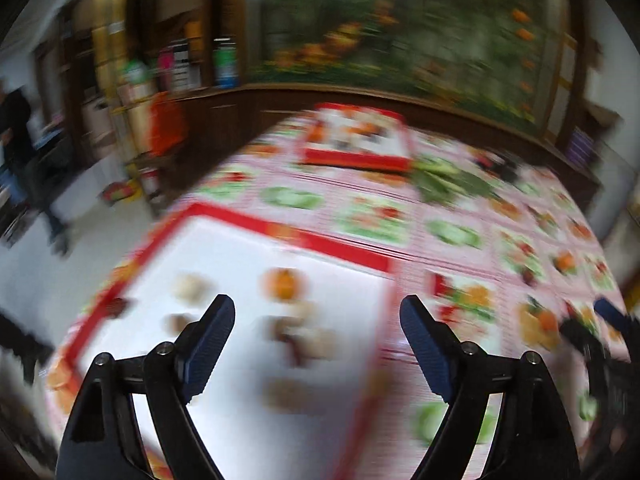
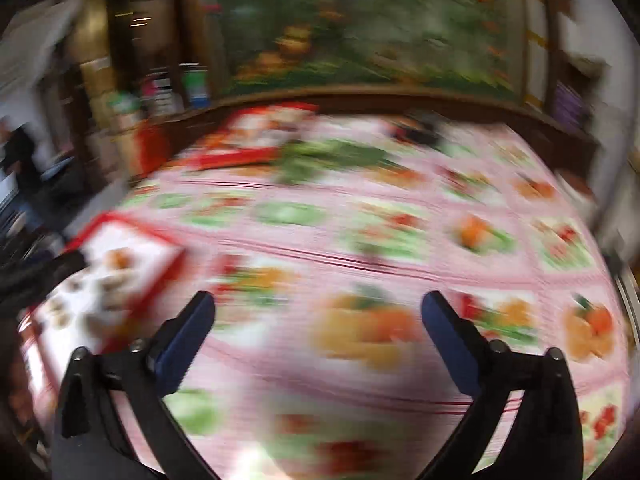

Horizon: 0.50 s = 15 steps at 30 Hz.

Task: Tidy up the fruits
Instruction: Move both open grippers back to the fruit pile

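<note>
Left wrist view showed our left tongs (image 1: 316,320) spread wide and holding nothing, poised over a white box (image 1: 248,264) with a red rim that lay near the front left of the surface (image 1: 460,208). Everything was smeared by motion blur, so we could only make out small rounded brownish pieces (image 1: 192,286) and one orange one (image 1: 285,283) on the white of the box; whether these were real fruits or printed pictures we could not tell. A second red box (image 1: 356,140) sat well apart at the far side, with a green leafy bunch (image 1: 444,180) just beside it on the right. The surface was covered by a pink cloth printed with fruit panels. At the right edge of that view we saw the blue tip of our right tongs (image 1: 612,312). Right wrist view showed the right tongs (image 2: 318,312) also released, empty, above a printed orange panel on the cloth, with the white box (image 2: 120,256) off to the left and the far box (image 2: 256,136) and greens (image 2: 332,158) beyond. A mural (image 2: 360,28) of foliage filled the back wall.
</note>
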Each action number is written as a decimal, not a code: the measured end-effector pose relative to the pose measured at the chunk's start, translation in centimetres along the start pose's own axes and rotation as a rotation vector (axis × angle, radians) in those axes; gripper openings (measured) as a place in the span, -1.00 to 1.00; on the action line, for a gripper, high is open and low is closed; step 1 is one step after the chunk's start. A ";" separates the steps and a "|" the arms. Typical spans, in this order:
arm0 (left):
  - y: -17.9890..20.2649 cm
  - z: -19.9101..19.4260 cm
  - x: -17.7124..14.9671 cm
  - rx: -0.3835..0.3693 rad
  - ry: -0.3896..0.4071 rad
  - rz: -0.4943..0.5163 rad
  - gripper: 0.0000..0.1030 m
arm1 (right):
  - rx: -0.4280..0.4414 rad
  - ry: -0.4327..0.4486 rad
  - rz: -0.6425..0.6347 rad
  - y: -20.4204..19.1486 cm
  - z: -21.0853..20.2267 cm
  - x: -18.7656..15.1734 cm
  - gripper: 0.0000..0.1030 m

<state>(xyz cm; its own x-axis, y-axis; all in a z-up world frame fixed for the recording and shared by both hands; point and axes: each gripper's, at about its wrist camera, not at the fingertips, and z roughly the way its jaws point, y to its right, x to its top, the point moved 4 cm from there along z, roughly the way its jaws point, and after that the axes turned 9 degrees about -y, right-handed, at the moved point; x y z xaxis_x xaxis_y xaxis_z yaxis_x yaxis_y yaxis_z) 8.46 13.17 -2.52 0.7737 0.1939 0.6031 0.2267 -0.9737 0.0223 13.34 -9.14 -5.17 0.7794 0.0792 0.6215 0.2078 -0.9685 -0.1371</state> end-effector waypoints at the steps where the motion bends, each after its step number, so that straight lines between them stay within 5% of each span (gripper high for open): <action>1: 1.4 0.4 -0.1 -0.016 -0.013 0.028 0.64 | -0.022 -0.021 0.043 2.3 0.6 0.2 1.00; 4: 7.7 2.5 -0.2 -0.083 -0.061 0.141 0.64 | -0.109 -0.054 0.127 8.0 2.1 0.9 1.00; 8: 13.2 5.4 0.2 -0.129 -0.108 0.201 0.64 | -0.165 -0.074 0.120 10.8 4.1 2.4 1.00; 15: 16.7 7.8 0.8 -0.145 -0.129 0.229 0.64 | -0.178 -0.078 0.099 11.9 8.2 5.9 1.00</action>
<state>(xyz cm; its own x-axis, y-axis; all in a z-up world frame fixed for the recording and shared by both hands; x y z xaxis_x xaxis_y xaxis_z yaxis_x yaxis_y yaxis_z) 17.47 -2.01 -7.90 0.8656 -0.0285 0.4999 -0.0425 -0.9990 0.0167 25.18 -18.24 -9.44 0.8354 -0.0075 0.5495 0.0255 -0.9983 -0.0524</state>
